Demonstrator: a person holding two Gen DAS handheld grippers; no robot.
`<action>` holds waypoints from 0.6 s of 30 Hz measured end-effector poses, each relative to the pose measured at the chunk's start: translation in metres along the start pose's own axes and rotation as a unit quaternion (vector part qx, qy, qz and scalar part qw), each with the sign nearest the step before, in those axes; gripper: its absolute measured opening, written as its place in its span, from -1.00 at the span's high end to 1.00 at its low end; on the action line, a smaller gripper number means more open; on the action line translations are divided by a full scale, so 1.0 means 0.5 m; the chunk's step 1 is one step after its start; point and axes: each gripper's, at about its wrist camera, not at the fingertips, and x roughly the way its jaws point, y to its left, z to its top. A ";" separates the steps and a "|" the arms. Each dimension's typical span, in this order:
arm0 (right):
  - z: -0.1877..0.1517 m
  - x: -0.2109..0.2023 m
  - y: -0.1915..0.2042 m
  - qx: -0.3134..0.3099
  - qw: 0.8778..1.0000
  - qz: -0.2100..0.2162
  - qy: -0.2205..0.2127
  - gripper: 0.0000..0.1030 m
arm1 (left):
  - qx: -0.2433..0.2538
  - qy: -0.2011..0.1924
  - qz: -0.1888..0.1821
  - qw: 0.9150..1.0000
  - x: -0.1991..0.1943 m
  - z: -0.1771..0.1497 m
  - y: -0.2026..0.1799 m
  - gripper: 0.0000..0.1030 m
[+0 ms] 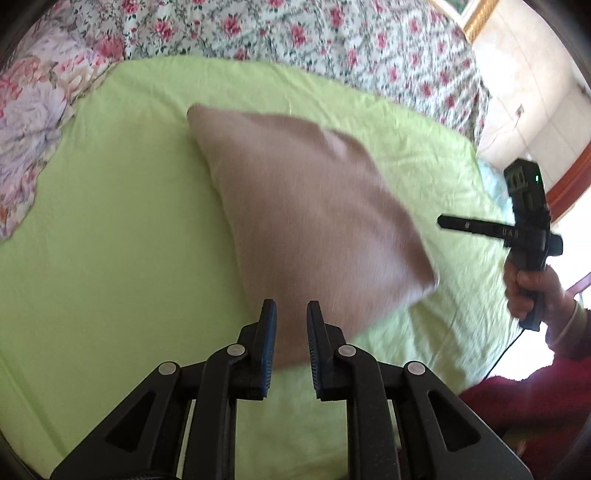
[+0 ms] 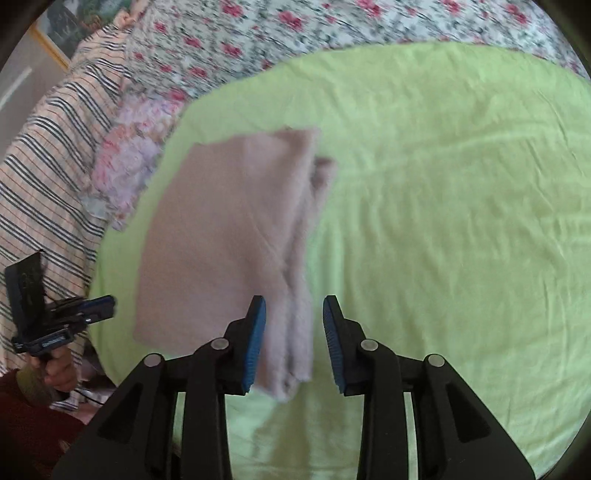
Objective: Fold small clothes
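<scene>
A folded beige-pink garment [image 1: 306, 218] lies flat on the lime-green sheet [image 1: 110, 240]. It also shows in the right wrist view [image 2: 229, 240], with several stacked layer edges along its right side. My left gripper [image 1: 291, 314] is open and empty, above the garment's near edge. My right gripper [image 2: 294, 310] is open and empty, above the garment's near right corner. The right gripper shows in the left wrist view [image 1: 443, 220], held off the bed's right side. The left gripper shows in the right wrist view [image 2: 105, 306], left of the garment.
A floral bedspread [image 1: 332, 33] lies beyond the green sheet [image 2: 443, 221]. A striped cloth [image 2: 48, 166] and a pale floral cloth [image 2: 129, 155] lie at the left. The person's red sleeve [image 1: 535, 398] is at the lower right.
</scene>
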 end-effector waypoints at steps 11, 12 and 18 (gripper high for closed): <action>0.116 0.198 0.030 0.008 0.998 -0.006 0.055 0.35 | -0.034 0.001 -0.006 0.999 0.149 0.142 0.009 0.71; 0.118 0.215 0.017 0.009 0.998 -0.016 0.062 0.39 | -0.037 0.004 -0.001 0.999 0.167 0.141 0.016 0.79; 0.130 0.239 0.005 -0.009 0.999 -0.017 0.050 0.42 | -0.037 0.007 0.010 0.999 0.229 0.158 0.022 0.86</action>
